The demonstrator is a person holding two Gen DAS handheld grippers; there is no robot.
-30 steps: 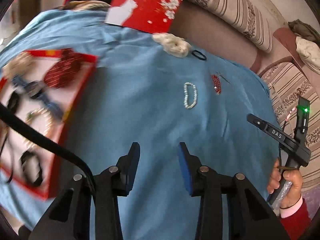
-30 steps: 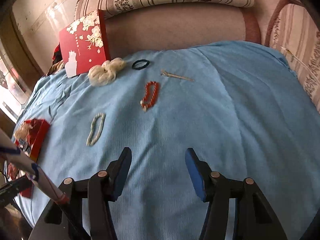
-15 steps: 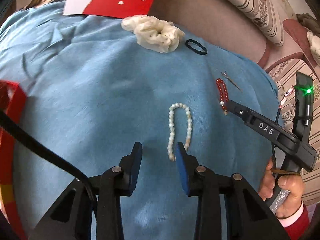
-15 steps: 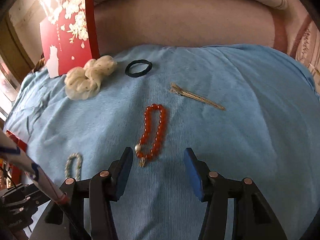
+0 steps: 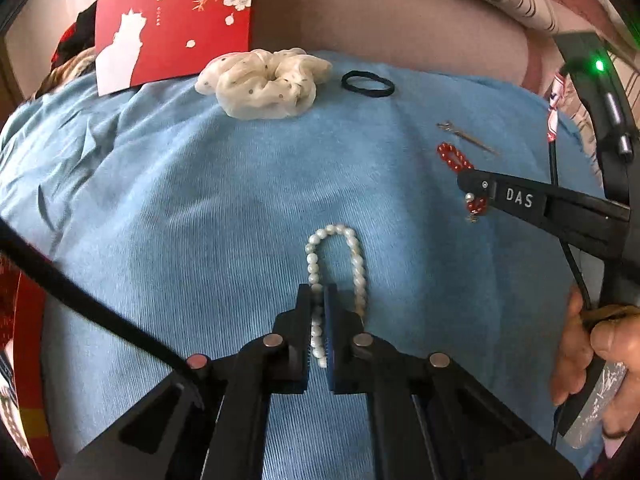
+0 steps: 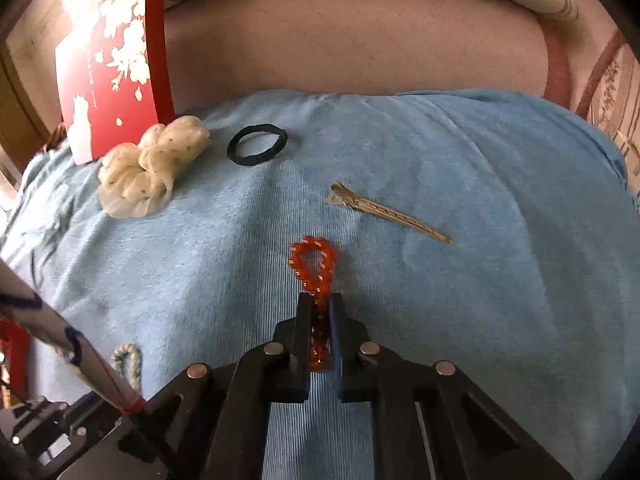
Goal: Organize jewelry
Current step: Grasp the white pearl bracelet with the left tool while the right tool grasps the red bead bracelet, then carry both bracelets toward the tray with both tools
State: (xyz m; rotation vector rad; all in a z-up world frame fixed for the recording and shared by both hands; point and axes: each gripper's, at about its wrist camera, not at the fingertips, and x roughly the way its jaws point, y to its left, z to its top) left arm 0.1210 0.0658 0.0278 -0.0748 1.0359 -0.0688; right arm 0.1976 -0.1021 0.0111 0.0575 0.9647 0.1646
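Observation:
A white pearl bracelet (image 5: pixel 335 240) lies on the blue cloth (image 5: pixel 180 208). My left gripper (image 5: pixel 319 300) is shut on its left strand; its right strand lies outside the jaws. A red bead bracelet (image 6: pixel 313 258) lies on the same cloth. My right gripper (image 6: pixel 320 304) is shut on its near half, and the far loop sticks out past the fingertips. In the left wrist view the right gripper's finger (image 5: pixel 520 200) crosses the red bracelet (image 5: pixel 454 158). The pearl bracelet also shows in the right wrist view (image 6: pixel 128 362).
A cream scrunchie (image 5: pixel 264 80), a black hair tie (image 5: pixel 368 84) and a metal hair clip (image 6: pixel 384 212) lie farther back on the cloth. A red flowered box lid (image 5: pixel 172 20) leans against the sofa back. A red tray edge (image 5: pixel 24 360) is at the left.
Both grippers moved forward and down over the bracelets and closed: the left on the pearl bracelet, the right on the red bead bracelet. Both were open before.

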